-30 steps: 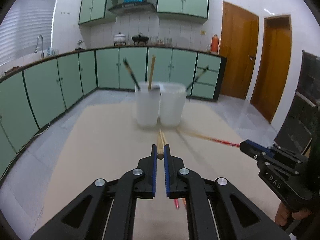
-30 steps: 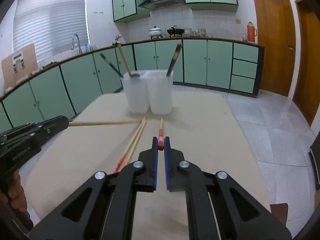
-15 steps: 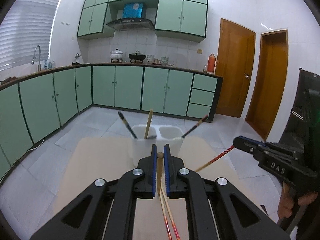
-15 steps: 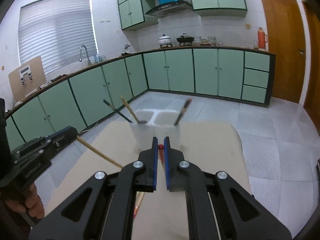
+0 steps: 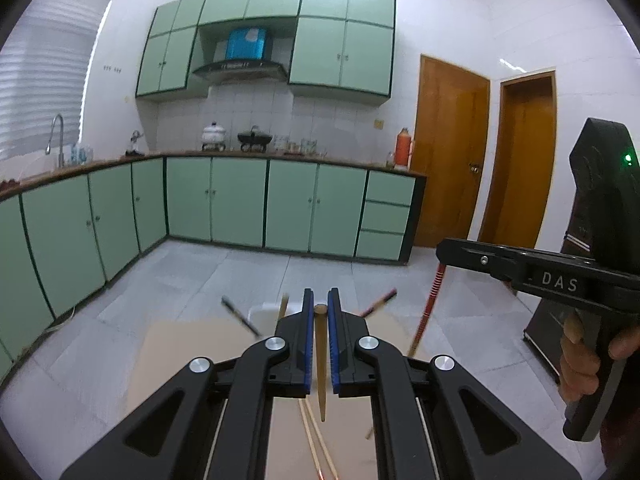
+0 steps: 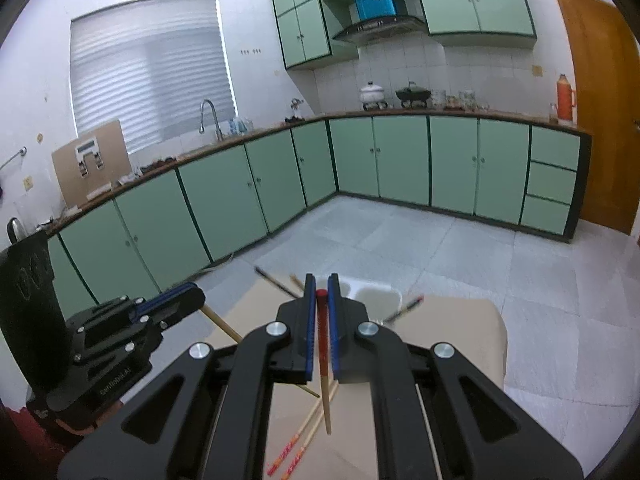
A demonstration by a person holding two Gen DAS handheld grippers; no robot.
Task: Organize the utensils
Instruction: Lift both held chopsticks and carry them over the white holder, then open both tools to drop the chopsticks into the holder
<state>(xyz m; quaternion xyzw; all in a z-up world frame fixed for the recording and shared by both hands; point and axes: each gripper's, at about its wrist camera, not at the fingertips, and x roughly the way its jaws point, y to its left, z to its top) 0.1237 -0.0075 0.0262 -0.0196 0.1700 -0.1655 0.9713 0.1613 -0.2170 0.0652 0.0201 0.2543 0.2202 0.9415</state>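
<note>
My left gripper (image 5: 319, 309) is shut on a plain wooden chopstick (image 5: 321, 364) that hangs tip down, lifted above the table. My right gripper (image 6: 322, 294) is shut on a red-topped chopstick (image 6: 323, 356), also tip down. The white two-cup utensil holder (image 6: 376, 299) stands just beyond and below the fingers, with a few chopsticks leaning out; it shows in the left wrist view (image 5: 262, 316) too. Two red-ended chopsticks (image 6: 294, 446) lie on the beige table (image 6: 452, 332). The right gripper appears in the left wrist view (image 5: 444, 250), the left gripper in the right wrist view (image 6: 192, 300).
The table's far edge lies just behind the holder, with grey tiled floor beyond. Green kitchen cabinets (image 5: 240, 204) run along the back and left walls. Wooden doors (image 5: 452, 152) stand at the right. A dark object (image 5: 556, 332) stands on the floor at right.
Both grippers have risen and tilted up with their chopsticks, which now hang steeply tip down. The holder has dropped low in both views, partly hidden behind the fingers.
</note>
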